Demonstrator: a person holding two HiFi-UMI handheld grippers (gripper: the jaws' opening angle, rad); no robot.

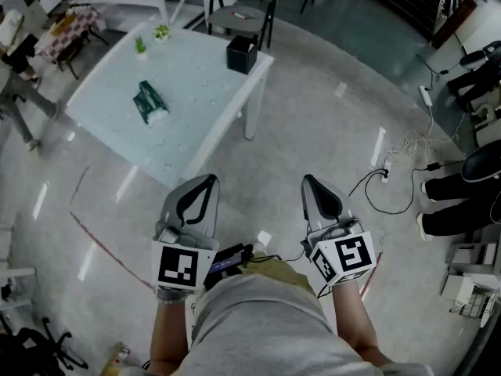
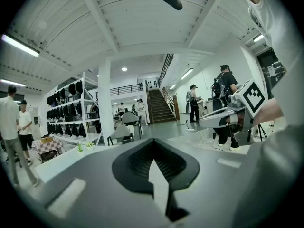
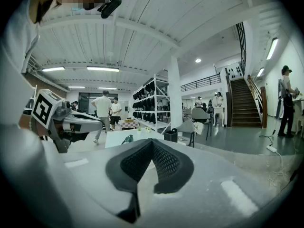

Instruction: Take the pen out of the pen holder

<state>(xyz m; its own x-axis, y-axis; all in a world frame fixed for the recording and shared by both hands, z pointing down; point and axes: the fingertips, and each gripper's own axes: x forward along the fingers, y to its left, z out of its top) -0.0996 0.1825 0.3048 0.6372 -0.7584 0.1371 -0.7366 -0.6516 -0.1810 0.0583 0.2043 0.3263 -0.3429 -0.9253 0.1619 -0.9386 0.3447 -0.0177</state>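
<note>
The black pen holder [image 1: 243, 53] stands near the far right corner of the white table [image 1: 196, 124], well ahead of me; I cannot make out a pen in it. It shows small and distant in the right gripper view [image 3: 170, 135]. My left gripper [image 1: 205, 182] and right gripper [image 1: 310, 182] hang close to my body over the floor, far short of the table. Both look shut with nothing between the jaws. Each gripper camera sees the other: the right gripper [image 2: 228, 114] in the left gripper view, the left gripper [image 3: 71, 122] in the right one.
On the table lie a green packet [image 1: 150, 103] and two small potted plants [image 1: 141, 47]. A dark chair [image 1: 239, 16] stands behind the table. Cables and a power strip [image 1: 385, 175] trail on the floor at right, near a person's feet [image 1: 438, 210]. People stand by shelving [image 3: 103, 109].
</note>
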